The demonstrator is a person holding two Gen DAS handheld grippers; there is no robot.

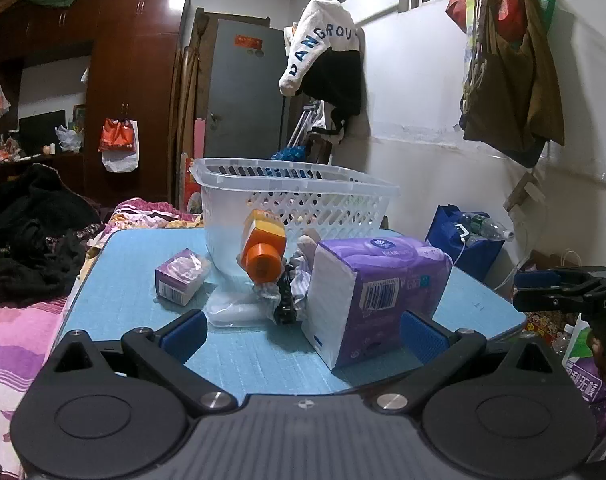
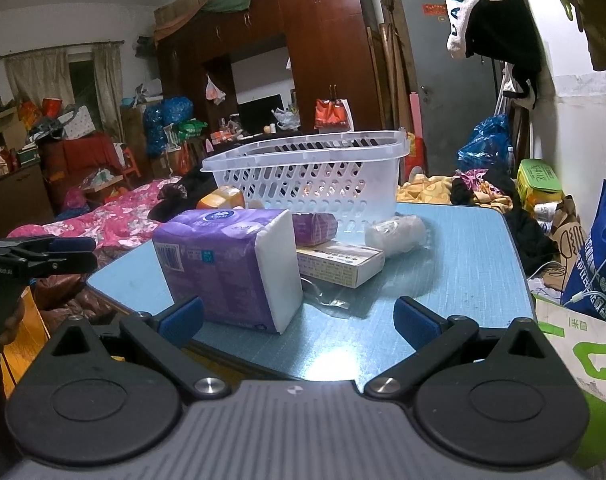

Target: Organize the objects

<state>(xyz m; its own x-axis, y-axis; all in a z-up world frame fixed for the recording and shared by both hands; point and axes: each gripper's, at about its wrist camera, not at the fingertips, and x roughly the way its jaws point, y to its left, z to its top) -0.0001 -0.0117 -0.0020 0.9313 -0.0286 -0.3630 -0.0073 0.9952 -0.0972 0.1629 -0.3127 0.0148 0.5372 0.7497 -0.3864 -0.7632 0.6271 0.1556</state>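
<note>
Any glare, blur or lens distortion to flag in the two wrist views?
Left wrist: strong fisheye bending, dark vignette corners; the tissue pack is sharp, no glare on the blue table. Right wrist: same bending, and a bright glare patch on the table near its front edge; tissue pack slightly soft.

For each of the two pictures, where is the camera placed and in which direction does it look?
Left wrist view: on the left gripper, open, facing the blue table; the right gripper shows at the right edge.
Right wrist view: on the right gripper, open, facing the table from its other near corner; the left gripper shows at the left edge.
Shared: purple tissue pack, white basket.
</note>
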